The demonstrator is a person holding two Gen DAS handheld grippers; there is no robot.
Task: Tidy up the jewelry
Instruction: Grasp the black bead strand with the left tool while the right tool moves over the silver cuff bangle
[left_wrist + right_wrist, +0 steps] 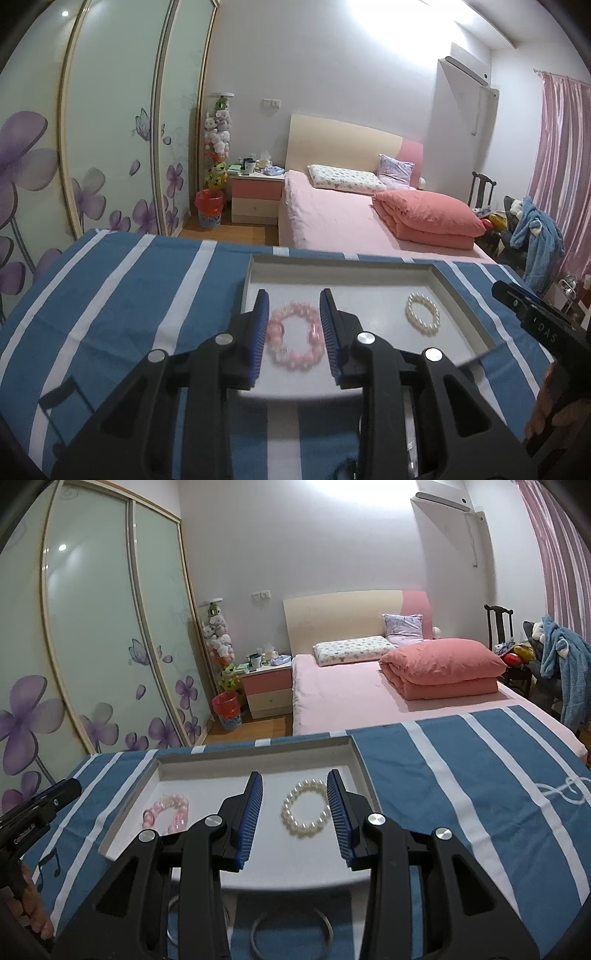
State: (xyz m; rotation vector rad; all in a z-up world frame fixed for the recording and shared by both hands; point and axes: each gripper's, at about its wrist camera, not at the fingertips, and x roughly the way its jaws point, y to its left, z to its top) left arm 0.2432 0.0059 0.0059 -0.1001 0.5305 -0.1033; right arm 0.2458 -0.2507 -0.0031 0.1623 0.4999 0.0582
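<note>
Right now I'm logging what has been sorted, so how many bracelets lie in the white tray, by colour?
Pink bracelet: 1
White pearl bracelet: 1
Total: 2, both lying flat in the tray, apart from each other.

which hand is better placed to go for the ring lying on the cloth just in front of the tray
Right, probably: the ring lies on the striped cloth just below the right tongs, which are open and empty; it is not visible near the left tongs.
</note>
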